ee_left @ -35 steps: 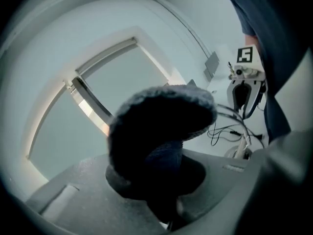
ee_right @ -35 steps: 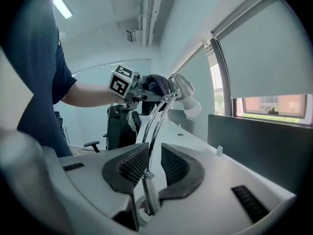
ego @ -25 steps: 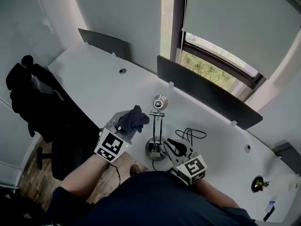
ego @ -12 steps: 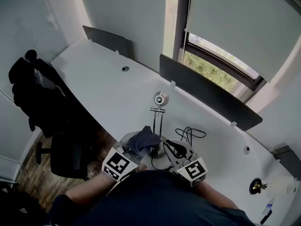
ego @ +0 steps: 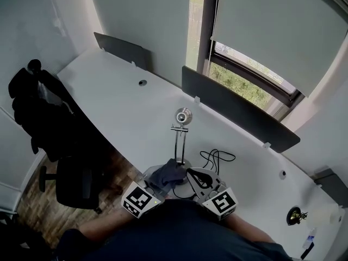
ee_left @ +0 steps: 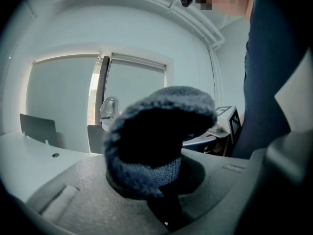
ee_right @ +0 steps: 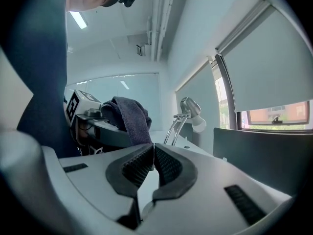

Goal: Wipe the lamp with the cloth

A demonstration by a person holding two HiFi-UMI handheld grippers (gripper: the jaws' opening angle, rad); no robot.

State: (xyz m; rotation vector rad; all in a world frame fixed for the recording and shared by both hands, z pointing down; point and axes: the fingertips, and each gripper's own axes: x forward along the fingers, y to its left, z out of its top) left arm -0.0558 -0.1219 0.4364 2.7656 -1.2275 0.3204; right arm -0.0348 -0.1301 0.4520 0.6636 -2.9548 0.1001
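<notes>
My left gripper [ego: 162,177] is held low, right in front of my body. Its jaws are closed tight on the cloth [ee_left: 161,126], which bulges out between them. My right gripper [ego: 192,174] is just beside it, also low and close to me. Its jaws are pressed together at the tips and nothing is between them. Both grippers point away from me, tips near each other. My left arm [ego: 95,230] comes in bent from the lower left.
</notes>
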